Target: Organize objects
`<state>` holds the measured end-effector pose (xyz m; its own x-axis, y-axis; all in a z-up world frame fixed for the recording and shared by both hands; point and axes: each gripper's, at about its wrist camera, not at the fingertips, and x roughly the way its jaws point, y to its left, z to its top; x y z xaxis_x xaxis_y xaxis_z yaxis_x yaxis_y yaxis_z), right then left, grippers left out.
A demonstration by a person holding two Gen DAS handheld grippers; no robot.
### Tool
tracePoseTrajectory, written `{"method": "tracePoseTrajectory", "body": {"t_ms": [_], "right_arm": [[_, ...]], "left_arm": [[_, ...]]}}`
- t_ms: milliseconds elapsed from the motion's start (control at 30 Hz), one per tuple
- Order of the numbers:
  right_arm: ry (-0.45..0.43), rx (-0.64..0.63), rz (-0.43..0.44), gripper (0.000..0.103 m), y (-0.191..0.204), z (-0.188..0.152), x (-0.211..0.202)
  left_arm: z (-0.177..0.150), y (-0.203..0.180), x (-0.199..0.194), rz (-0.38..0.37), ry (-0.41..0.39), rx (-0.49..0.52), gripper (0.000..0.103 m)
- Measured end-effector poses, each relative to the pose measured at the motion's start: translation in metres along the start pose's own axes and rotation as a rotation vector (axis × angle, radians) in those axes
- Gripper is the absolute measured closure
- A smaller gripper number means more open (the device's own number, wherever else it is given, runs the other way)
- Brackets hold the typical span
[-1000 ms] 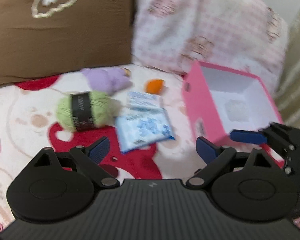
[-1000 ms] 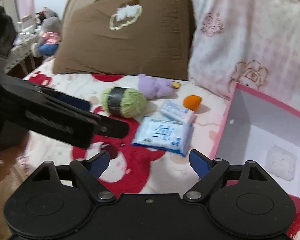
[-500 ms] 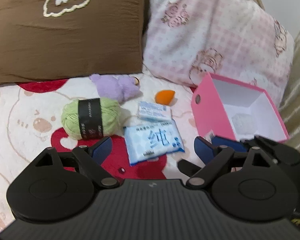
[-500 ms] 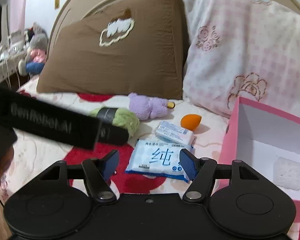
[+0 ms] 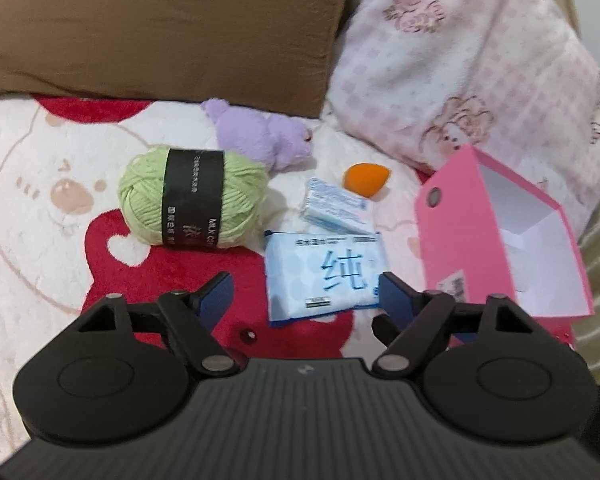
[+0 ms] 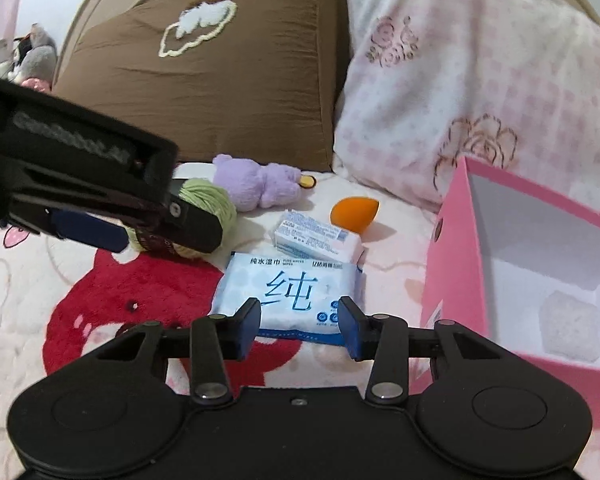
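A blue wet-wipes pack (image 5: 324, 274) (image 6: 290, 290) lies on the bed blanket. Behind it are a small tissue pack (image 5: 334, 206) (image 6: 318, 236), an orange sponge (image 5: 366, 176) (image 6: 354, 210), a green yarn ball (image 5: 192, 198) (image 6: 204, 200) and a purple plush (image 5: 260, 136) (image 6: 256, 182). An open pink box (image 5: 460, 240) (image 6: 452, 280) stands at the right with a white pad (image 6: 568, 332) inside. My left gripper (image 5: 304, 292) is open, just before the wipes pack. My right gripper (image 6: 298, 322) is partly open, its fingertips astride the pack's near edge. The left gripper also shows in the right wrist view (image 6: 112, 216).
A brown pillow (image 6: 220, 68) and a pink checked pillow (image 6: 480, 92) lean against the headboard behind the objects. Stuffed toys (image 6: 32, 56) sit on furniture at the far left. The blanket (image 5: 40, 200) is white and red.
Both grippers moved forward and down toward the wipes pack. The right gripper's fingers have narrowed. The right gripper has left the left wrist view.
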<state>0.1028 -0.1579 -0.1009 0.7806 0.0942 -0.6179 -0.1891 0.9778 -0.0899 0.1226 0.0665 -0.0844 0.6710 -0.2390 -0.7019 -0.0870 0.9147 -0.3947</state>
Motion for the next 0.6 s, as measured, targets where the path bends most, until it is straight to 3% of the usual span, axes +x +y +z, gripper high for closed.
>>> {"method": "tracePoseTrajectory", "body": {"t_ms": [33,133,333,467,600], "right_arm": [[-0.004,0.004,0.008,0.056,0.0,-0.002,0.002],[-0.019,-0.02,0.045,0.077,0.003,-0.007,0.008],[-0.006,0.002,-0.024,0.076,-0.003,-0.011,0.022],[-0.02,-0.017,-0.07,0.064,-0.004,-0.012,0.028],[0.014,-0.043,-0.099,0.058,0.002,-0.015,0.039]], "left_arm": [[0.0,0.002,0.004,0.002,0.005,-0.004,0.028],[0.001,0.006,0.018,0.015,0.031,-0.023,0.034],[-0.003,0.006,0.037,0.024,0.024,0.003,0.036],[-0.007,0.009,0.047,0.051,0.004,0.034,0.042],[-0.008,0.017,0.055,0.039,0.01,-0.009,0.046]]}}
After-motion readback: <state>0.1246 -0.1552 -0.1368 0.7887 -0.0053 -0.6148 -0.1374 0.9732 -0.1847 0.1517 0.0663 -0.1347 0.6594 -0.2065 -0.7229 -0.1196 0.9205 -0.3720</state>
